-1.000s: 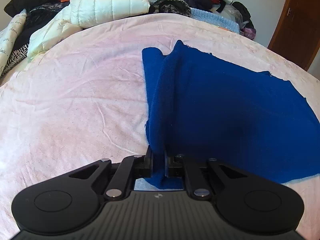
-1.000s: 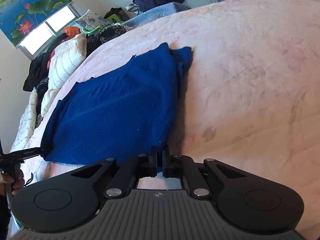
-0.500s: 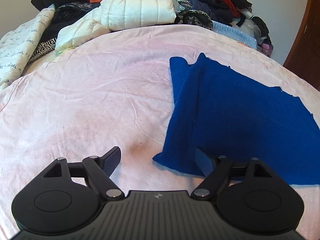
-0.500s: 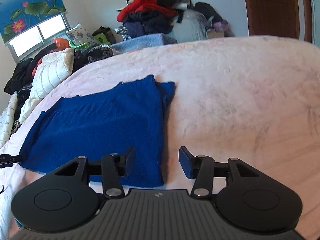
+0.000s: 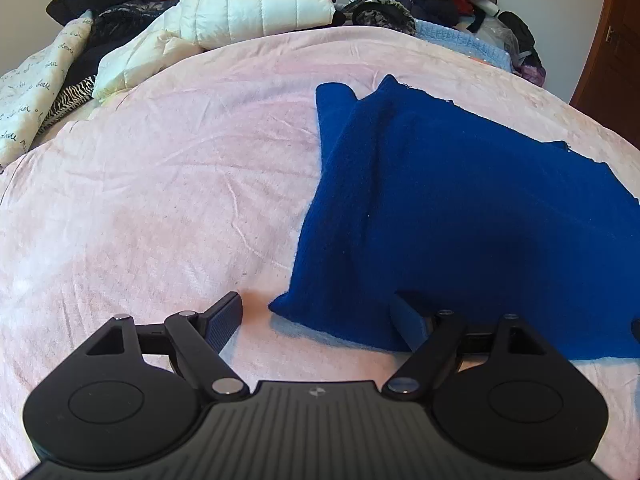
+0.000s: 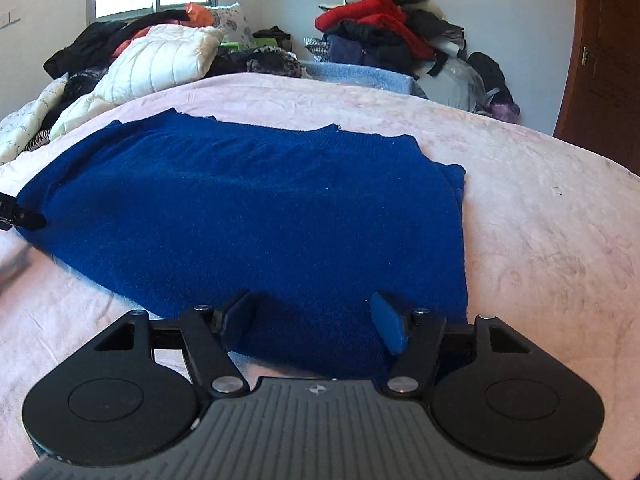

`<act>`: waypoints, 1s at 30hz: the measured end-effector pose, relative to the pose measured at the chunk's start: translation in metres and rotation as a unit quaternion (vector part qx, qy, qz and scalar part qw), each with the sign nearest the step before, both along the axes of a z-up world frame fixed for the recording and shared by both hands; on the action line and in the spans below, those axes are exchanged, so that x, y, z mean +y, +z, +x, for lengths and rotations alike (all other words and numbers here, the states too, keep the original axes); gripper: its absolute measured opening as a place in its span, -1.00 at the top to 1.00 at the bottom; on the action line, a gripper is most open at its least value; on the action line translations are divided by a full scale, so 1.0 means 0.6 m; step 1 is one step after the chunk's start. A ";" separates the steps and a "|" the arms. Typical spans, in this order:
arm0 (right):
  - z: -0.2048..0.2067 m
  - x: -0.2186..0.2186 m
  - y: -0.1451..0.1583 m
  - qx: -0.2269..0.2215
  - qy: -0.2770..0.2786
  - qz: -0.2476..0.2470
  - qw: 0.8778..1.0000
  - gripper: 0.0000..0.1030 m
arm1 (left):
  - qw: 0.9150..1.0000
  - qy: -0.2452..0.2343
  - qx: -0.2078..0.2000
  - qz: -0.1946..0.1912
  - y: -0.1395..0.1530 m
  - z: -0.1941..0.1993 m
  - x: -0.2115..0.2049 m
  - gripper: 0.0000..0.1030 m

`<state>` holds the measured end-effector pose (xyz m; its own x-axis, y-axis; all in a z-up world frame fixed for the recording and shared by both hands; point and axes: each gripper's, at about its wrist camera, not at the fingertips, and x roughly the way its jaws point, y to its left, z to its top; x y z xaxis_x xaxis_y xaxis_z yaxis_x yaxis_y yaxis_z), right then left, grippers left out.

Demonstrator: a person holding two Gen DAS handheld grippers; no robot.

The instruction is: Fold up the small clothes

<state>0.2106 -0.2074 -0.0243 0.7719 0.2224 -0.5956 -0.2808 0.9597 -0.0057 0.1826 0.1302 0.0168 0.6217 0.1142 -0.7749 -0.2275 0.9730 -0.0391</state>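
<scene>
Right wrist view | blue knit garment (image 6: 256, 208) folded once on pink bedsheet (image 6: 540, 220) | more folds seem left | left gripper (image 5: 320, 316), right gripper (image 6: 312, 320) both released, empty.

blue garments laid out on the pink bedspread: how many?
1. A single blue knit garment lies flat on the pink bedspread, one side folded over, between the open left gripper and the open right gripper. Any others in the far clothes piles would be hidden.

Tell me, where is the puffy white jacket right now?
The puffy white jacket lies at the far edge of the pink bed, upper left in both views, beyond the blue garment.
</scene>
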 end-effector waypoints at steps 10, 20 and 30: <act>-0.005 -0.006 -0.003 -0.009 0.003 0.016 1.000 -0.44 | 0.999 0.024 -0.010 -0.025 0.004 -0.009 0.008 -0.60; -0.004 -0.006 -0.004 -0.003 0.017 0.030 0.999 -0.65 | 0.855 0.211 -0.086 -0.466 -0.043 -0.094 0.137 -0.60; -0.005 -0.017 -0.003 0.001 0.027 0.060 0.998 -0.76 | 0.862 0.226 -0.104 -0.441 -0.042 -0.032 0.101 -0.58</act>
